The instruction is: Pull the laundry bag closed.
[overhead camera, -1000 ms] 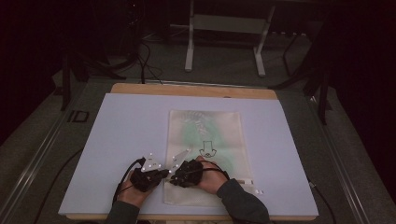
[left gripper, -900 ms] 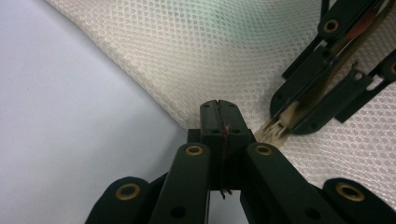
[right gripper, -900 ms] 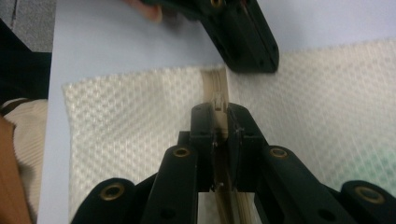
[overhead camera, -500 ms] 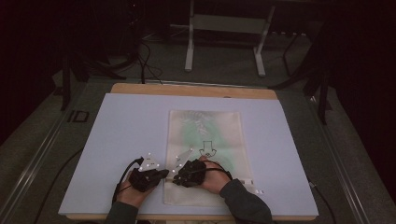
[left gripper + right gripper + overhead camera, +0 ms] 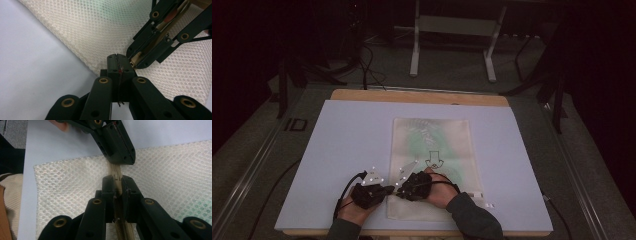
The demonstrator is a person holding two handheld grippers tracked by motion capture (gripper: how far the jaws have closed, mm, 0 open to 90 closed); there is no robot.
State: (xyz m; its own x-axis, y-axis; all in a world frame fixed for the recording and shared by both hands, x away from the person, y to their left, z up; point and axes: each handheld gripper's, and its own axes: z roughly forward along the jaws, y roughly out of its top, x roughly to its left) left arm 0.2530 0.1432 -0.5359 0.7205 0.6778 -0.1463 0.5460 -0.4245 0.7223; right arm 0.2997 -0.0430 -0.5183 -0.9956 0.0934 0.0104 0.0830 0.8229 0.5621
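Note:
A white mesh bag (image 5: pixel 432 145) with something green inside lies flat on the pale mat (image 5: pixel 342 150). Both grippers meet at its near left corner. In the left gripper view, my left gripper (image 5: pixel 119 65) is shut at the edge of the mesh (image 5: pixel 95 30), with a thin reddish bit pinched between the jaws. My right gripper (image 5: pixel 117 182) is shut on the beige zipper strip (image 5: pixel 115 171), which runs straight into the tip of the left gripper (image 5: pixel 120 161) just beyond. From above, the left gripper (image 5: pixel 387 190) and the right gripper (image 5: pixel 400 191) point at each other, almost tip to tip.
The mat covers a wooden table (image 5: pixel 412 96). A metal stand (image 5: pixel 452 25) and cables (image 5: pixel 367 65) sit on the floor beyond the far edge. Small white tabs (image 5: pixel 484 200) lie by the bag's near right corner. A cream sleeve (image 5: pixel 10 192) shows at the left.

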